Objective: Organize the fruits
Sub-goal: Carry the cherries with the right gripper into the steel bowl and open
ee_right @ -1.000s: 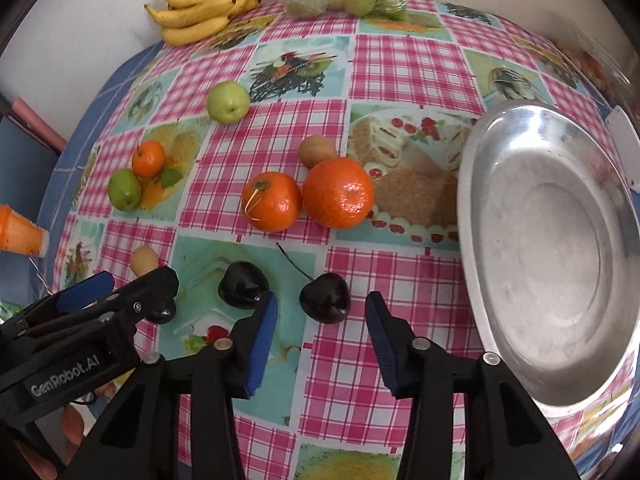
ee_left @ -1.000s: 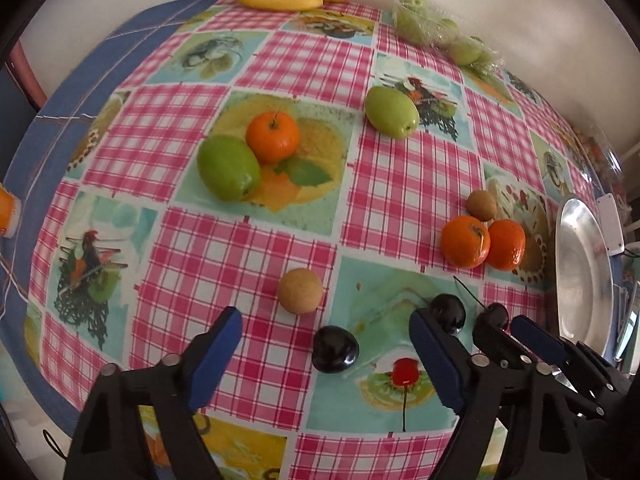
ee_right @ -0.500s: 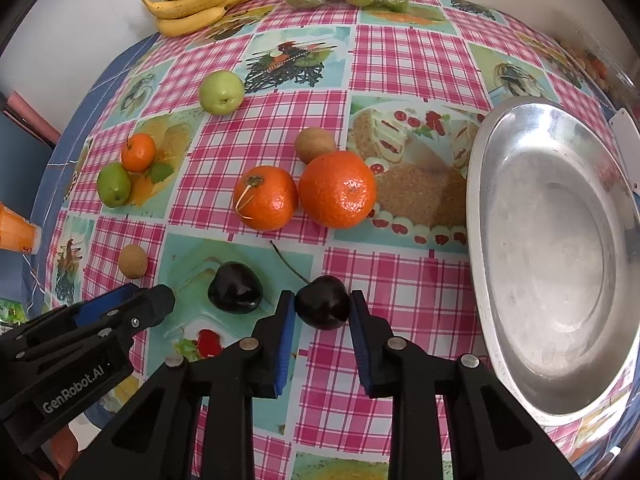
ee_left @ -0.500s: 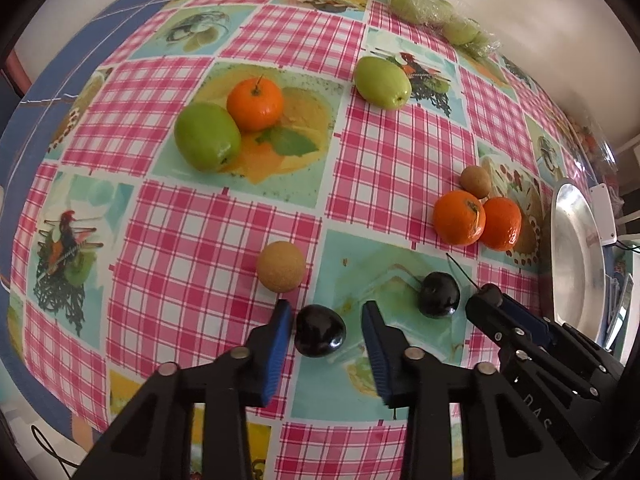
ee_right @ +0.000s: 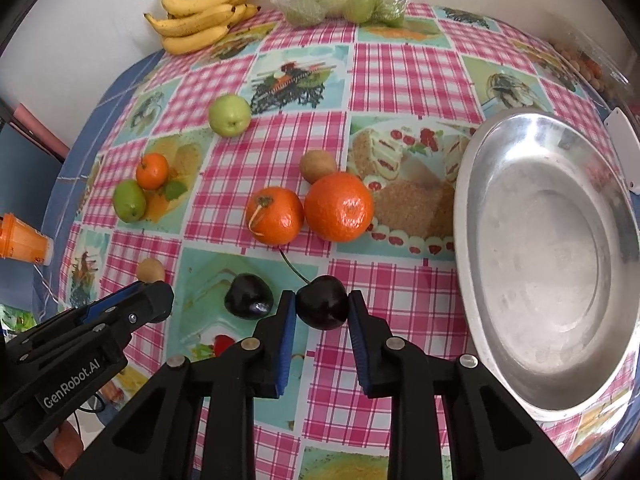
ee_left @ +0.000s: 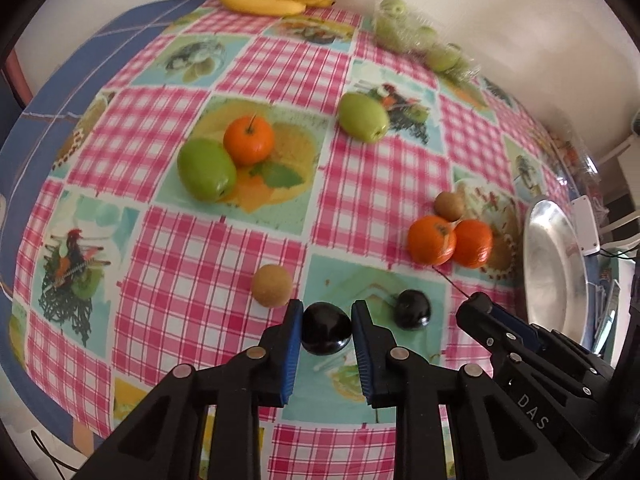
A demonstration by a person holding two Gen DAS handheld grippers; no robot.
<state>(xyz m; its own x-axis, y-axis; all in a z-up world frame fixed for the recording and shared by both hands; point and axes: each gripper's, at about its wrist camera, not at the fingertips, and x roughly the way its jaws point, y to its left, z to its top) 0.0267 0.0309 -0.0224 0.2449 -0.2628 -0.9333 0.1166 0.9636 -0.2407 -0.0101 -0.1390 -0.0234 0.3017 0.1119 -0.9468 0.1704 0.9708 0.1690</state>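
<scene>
Left gripper [ee_left: 326, 330] jaws pinched on left cherry [ee_left: 326, 329]; right gripper [ee_right: 322, 307] jaws clamped on stemmed cherry [ee_right: 322, 306], both on worktop [ee_right: 400, 80].

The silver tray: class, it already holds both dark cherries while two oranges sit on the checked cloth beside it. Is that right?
Not quite. The silver tray holds nothing, as the right wrist view shows. Each gripper is shut on a cherry on the cloth: left cherry, right cherry. The two oranges do sit beside the tray.

Round desk [ee_right: 400, 80] under a pink checked oilcloth with picture squares, blue cloth [ee_left: 120, 36] edging it beyond the tool, plain white wall [ee_left: 500, 8] behind, soft daylight
</scene>
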